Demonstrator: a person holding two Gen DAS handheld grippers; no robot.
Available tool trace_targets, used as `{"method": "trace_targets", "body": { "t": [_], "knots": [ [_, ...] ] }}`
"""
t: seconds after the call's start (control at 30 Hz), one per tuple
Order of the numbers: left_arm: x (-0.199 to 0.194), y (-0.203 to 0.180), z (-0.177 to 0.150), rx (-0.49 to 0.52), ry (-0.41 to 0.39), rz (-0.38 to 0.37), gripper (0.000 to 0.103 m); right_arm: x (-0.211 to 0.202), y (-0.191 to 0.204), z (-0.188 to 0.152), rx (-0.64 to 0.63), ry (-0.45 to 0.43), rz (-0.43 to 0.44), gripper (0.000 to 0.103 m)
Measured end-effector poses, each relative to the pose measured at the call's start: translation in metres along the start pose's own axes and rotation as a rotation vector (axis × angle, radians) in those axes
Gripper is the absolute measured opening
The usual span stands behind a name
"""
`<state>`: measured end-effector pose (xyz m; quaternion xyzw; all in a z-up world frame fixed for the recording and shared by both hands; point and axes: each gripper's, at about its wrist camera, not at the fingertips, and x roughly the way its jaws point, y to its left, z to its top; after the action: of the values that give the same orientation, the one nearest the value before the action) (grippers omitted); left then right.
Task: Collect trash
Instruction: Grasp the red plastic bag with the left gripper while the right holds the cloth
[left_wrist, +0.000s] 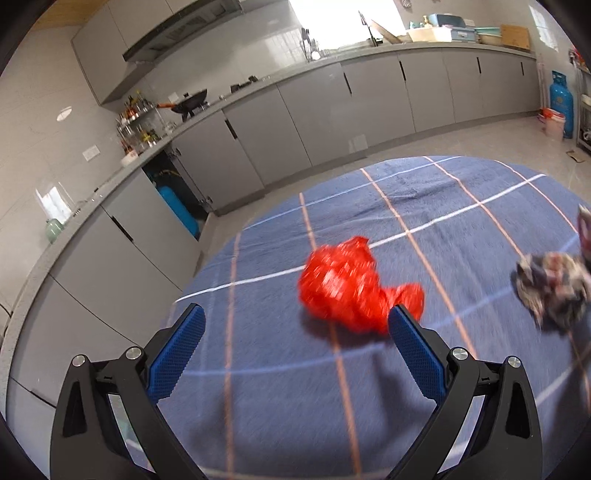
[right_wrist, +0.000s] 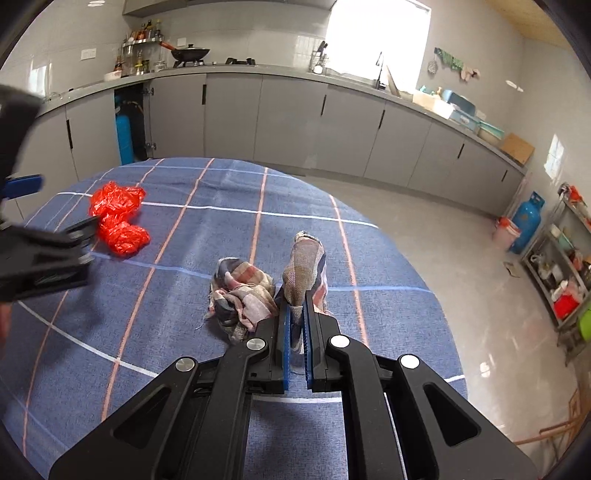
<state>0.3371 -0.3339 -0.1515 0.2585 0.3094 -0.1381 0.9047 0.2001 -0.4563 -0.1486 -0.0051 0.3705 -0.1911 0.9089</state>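
Note:
A crumpled red plastic bag (left_wrist: 354, 288) lies on the round table with a blue checked cloth (left_wrist: 461, 206). My left gripper (left_wrist: 295, 314) is open and hovers just short of the bag, with the right fingertip (left_wrist: 400, 314) at its edge. In the right wrist view the red bag (right_wrist: 118, 218) lies at the far left, with the left gripper (right_wrist: 44, 236) beside it. My right gripper (right_wrist: 295, 306) is shut on a plaid rag (right_wrist: 304, 266), whose bunched part (right_wrist: 240, 295) rests on the cloth. The rag also shows at the right of the left wrist view (left_wrist: 550, 284).
Grey kitchen cabinets (right_wrist: 295, 118) run behind the table, with a wok (right_wrist: 190, 51) on the stove. A blue gas cylinder (right_wrist: 526, 221) and a metal shelf rack (right_wrist: 561, 258) stand at the right. Tiled floor (right_wrist: 461, 277) surrounds the table.

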Motion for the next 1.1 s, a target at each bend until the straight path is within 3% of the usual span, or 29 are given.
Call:
{"method": "trace_targets", "body": {
  "t": [0.2,0.23,0.27,0.37,0.53,0.8,1.1],
  "knots": [
    [0.026,-0.008,0.006,-0.006,0.051,-0.012,0.096,0.002,-0.003,0.001,-0.001,0.005,0.035,0.007],
    [0.029,-0.008,0.005,-0.013,0.063,-0.037,0.084,0.003,-0.002,0.001,-0.007,0.007,0.04,0.007],
    [0.031,-0.008,0.004,-0.02,0.077,-0.066,0.063,0.003,-0.001,0.002,-0.01,0.009,0.042,0.007],
    [0.03,-0.006,0.003,-0.022,0.097,-0.11,0.04,0.002,-0.003,0.002,-0.005,0.007,0.051,0.007],
    [0.015,-0.004,-0.002,0.007,0.082,-0.125,0.019,-0.003,-0.006,0.0,0.011,0.003,0.07,0.007],
    [-0.019,0.013,-0.028,0.013,0.064,-0.128,0.016,-0.025,0.002,-0.009,0.025,-0.01,0.124,0.007],
    [-0.067,0.035,-0.067,0.035,0.028,-0.062,0.016,-0.064,0.023,-0.02,0.02,-0.041,0.17,0.007]
  ]
}}
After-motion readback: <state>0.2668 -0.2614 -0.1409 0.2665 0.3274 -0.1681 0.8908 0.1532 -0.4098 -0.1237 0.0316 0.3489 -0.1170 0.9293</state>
